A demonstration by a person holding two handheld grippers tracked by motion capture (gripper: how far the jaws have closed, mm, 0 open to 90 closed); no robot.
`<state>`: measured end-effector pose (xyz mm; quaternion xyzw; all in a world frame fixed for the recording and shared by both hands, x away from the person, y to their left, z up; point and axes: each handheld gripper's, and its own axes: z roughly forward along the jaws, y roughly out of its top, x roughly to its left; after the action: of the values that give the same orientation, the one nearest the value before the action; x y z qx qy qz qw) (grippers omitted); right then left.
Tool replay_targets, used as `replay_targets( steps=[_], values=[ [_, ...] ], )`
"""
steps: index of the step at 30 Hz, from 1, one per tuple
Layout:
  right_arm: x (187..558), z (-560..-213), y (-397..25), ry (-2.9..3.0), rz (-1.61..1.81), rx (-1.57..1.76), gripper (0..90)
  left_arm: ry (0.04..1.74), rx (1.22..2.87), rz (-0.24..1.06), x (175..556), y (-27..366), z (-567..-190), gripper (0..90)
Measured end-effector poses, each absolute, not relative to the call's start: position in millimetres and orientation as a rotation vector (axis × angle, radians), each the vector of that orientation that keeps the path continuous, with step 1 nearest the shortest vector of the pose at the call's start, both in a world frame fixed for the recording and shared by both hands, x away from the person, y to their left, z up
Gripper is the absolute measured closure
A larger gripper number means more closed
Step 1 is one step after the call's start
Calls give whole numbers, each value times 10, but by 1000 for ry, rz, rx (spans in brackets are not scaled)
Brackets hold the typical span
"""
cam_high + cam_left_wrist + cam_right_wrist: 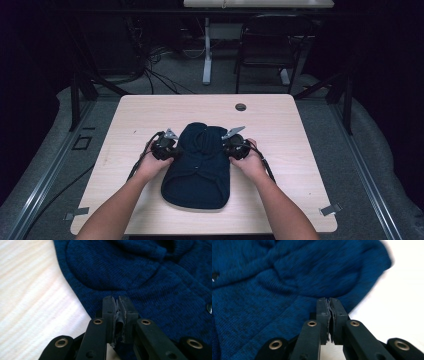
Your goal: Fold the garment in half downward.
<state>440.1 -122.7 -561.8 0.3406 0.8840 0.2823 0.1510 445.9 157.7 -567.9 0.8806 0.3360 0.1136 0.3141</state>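
Sweater [197,167] — dark blue knit, folded into a compact bundle at mid-table [280,125], snap button on its front. Judged soft, light, floppy; will sag and unfold if lifted by one edge. Best hold: both side edges together. Left gripper [172,146] and right gripper [227,145] flank it — fingers [110,312] pressed together, apparently pinching nothing.

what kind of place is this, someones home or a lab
Probably a lab or recording workspace, not a home: a bare wooden table with a dark blue knit garment, loose cables on grey carpet, black framing around it.
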Motion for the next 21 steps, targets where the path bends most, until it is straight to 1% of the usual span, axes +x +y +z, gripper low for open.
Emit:
replay_targets(
  steps=[4, 9, 12, 16, 21],
  values=[
    [4376, -5637, -1201, 2573, 789, 942, 887, 850, 2355, 300, 4371, 1537, -5667, 850],
    [4291, -5623, -1200, 2610, 755, 885, 891, 800, 2394, 291, 4245, 1499, -5652, 849],
    [4228, -5609, -1218, 2634, 736, 857, 891, 784, 2390, 269, 4169, 1506, -5657, 847],
    [4172, -5602, -1255, 2661, 747, 866, 893, 749, 2399, 208, 4078, 1517, -5653, 845],
    [4044, -5585, -1271, 2715, 734, 829, 893, 719, 2418, 177, 3976, 1511, -5644, 842]
  ],
)
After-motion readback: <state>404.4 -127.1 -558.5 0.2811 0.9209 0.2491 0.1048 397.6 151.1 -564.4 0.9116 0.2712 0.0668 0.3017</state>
